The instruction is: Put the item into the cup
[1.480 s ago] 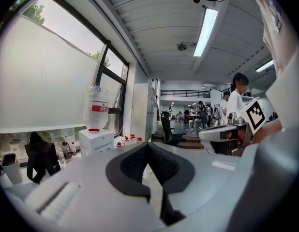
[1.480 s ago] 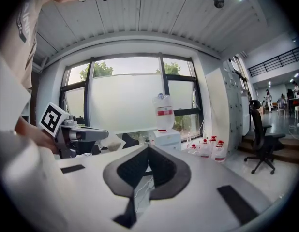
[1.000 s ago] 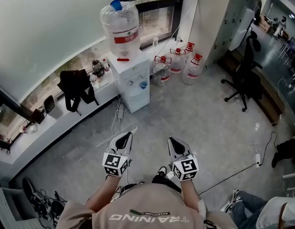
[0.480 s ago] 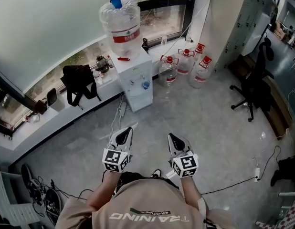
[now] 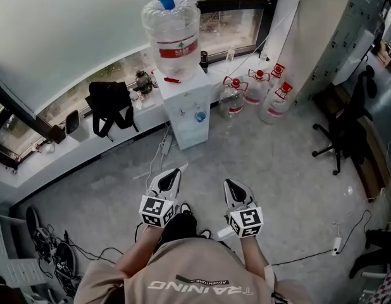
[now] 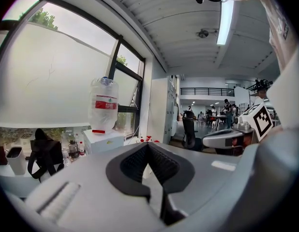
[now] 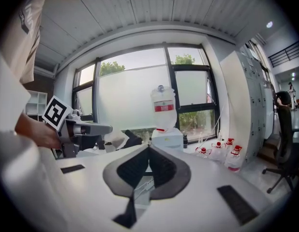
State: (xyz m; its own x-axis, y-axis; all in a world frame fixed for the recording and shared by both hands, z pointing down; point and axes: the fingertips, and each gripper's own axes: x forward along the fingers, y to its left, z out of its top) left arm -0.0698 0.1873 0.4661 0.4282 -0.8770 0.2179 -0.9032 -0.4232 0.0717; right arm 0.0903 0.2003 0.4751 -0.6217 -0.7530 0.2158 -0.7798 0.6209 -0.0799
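No cup or loose item shows clearly in any view. My left gripper (image 5: 173, 171) and right gripper (image 5: 228, 183) are held side by side at waist height above the grey floor, both pointing toward a white water dispenser (image 5: 183, 103). Each is shut, fingertips touching, with nothing between them. In the left gripper view the left gripper (image 6: 147, 144) has its dark pads closed, and the dispenser (image 6: 102, 139) stands ahead at the left. In the right gripper view the right gripper (image 7: 149, 147) is closed too, with the dispenser (image 7: 165, 138) straight ahead. A small blue thing (image 5: 200, 116) sits on the dispenser's front.
A large water bottle (image 5: 171, 33) tops the dispenser. Three spare water jugs (image 5: 255, 94) stand on the floor to its right. A black bag (image 5: 107, 106) hangs over the window ledge at the left. An office chair (image 5: 347, 132) is at the right. Cables (image 5: 159, 151) trail across the floor.
The person has stepped toward the dispenser and turned slightly, so it sits further right in the head view. Both grippers stay shut and hold the same pose.
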